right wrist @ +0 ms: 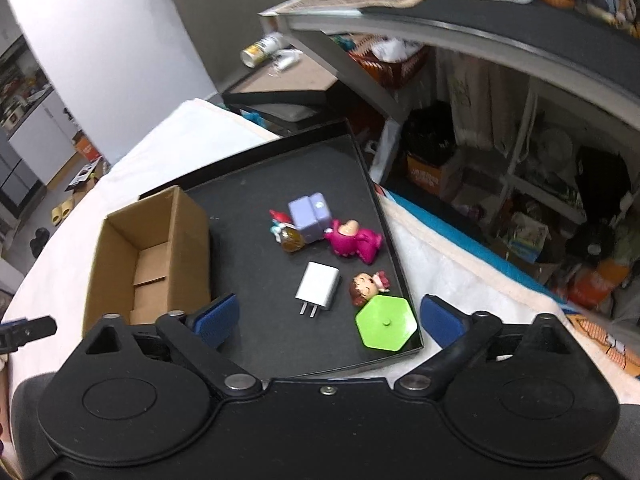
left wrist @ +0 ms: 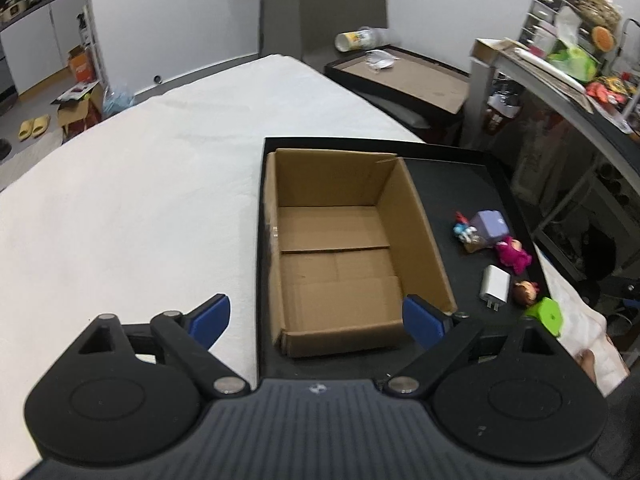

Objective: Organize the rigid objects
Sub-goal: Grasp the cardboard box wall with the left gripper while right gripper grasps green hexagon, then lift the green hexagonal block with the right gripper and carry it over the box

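Both tongs spread wide, nothing between them! Left tongs hang over the empty cardboard box; right tongs hover above the white charger and green hexagon on the black tray.

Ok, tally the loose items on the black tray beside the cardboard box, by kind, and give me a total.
Toy figures: 3: pink figure, small red-and-blue figure, brown-haired head figure
Lavender block: 1
White charger plug: 1
Green hexagonal piece: 1
Amber piece, too small to identify: 1
Total: 7, all on the black tray; the cardboard box holds nothing.
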Motion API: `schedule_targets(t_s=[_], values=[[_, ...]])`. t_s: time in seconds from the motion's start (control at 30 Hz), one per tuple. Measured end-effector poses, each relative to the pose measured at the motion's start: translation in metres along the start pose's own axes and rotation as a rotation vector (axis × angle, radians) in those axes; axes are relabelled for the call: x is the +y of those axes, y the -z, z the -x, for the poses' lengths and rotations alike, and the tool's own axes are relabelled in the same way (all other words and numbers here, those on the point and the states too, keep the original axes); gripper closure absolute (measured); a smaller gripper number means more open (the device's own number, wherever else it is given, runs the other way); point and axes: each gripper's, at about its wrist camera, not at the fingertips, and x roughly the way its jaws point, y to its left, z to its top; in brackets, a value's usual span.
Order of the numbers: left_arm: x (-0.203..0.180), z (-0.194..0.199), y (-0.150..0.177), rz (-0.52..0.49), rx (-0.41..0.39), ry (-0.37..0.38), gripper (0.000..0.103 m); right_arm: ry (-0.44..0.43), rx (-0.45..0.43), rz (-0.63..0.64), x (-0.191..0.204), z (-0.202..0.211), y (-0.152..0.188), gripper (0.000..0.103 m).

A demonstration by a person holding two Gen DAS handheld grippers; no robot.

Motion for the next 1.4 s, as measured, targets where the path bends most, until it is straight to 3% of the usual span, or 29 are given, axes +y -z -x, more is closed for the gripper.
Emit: schedule_targets(t_s=[0.17,0.47,0.7,0.77,1.23,1.4], values=[[0.010,-0.021,-0.003,0.019,0.028,-0.005,0.022,0.011,0.062,-0.078,-0.016,-0.024,-0.004,0.024],[0.027,-0.058,0.002,0.065,0.108,0.000,0.046,0.062,0.166,-0.131,-0.026,-0.064,-0.005,0.030],[0.037,-0.074,0.004,0.112,0.109,0.032,0.058,0.030,0.233,-0.294,-0.047,-0.090,0.000,0.038],[0.039,-0.080,0.004,0.132,0.133,0.040,0.066,0.032,0.247,-0.323,-0.051,-0.095,0.003,0.042],[0.040,-0.109,-0.001,0.128,0.224,0.022,0.083,0.138,0.284,-0.272,-0.043,-0.123,0.006,0.042],[0.043,-0.115,0.000,0.147,0.241,0.019,0.086,0.165,0.274,-0.229,-0.037,-0.128,0.005,0.046]])
